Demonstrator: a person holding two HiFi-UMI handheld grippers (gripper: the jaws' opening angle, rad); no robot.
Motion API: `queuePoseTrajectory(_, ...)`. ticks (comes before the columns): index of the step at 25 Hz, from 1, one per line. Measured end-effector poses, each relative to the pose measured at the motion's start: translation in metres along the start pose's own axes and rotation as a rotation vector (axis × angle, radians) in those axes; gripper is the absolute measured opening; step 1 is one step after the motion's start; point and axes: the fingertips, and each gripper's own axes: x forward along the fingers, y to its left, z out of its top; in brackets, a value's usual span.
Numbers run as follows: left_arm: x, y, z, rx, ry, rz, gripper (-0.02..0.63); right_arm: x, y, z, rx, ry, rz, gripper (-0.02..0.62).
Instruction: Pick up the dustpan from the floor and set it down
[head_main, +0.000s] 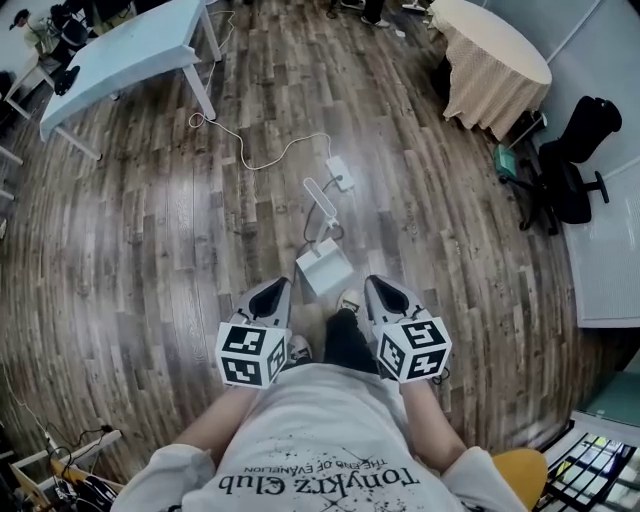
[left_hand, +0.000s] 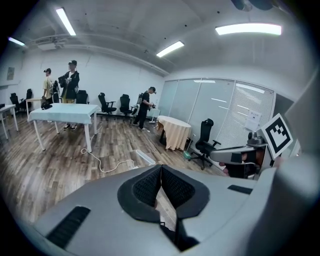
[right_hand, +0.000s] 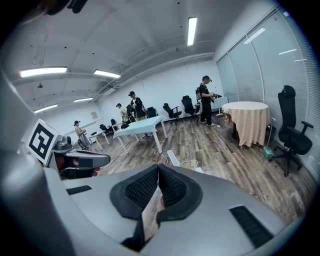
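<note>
A white dustpan lies on the wooden floor just ahead of the person's feet, its long handle pointing away. Its handle also shows as a white bar in the left gripper view and as a white bar in the right gripper view. My left gripper is held just left of the pan and my right gripper just right of it, both above the floor and apart from it. The left gripper and the right gripper are both shut, pads together with nothing between them.
A white cable runs to a power strip beyond the handle. A light blue table stands far left, a round clothed table far right, and a black office chair at the right. Several people stand at the far wall.
</note>
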Motion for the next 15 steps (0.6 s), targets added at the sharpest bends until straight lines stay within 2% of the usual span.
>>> queuePoseTrajectory(6, 0.044, -0.002, 0.036, -0.056, -0.019, 0.054, 0.023, 0.029, -0.052, 0.037, -0.020, 0.005, 0.049, 0.026)
queuePoseTrajectory(15, 0.112, -0.010, 0.083, -0.076, -0.032, 0.135, 0.023, 0.063, -0.128, 0.088, -0.039, -0.002, 0.110, 0.026)
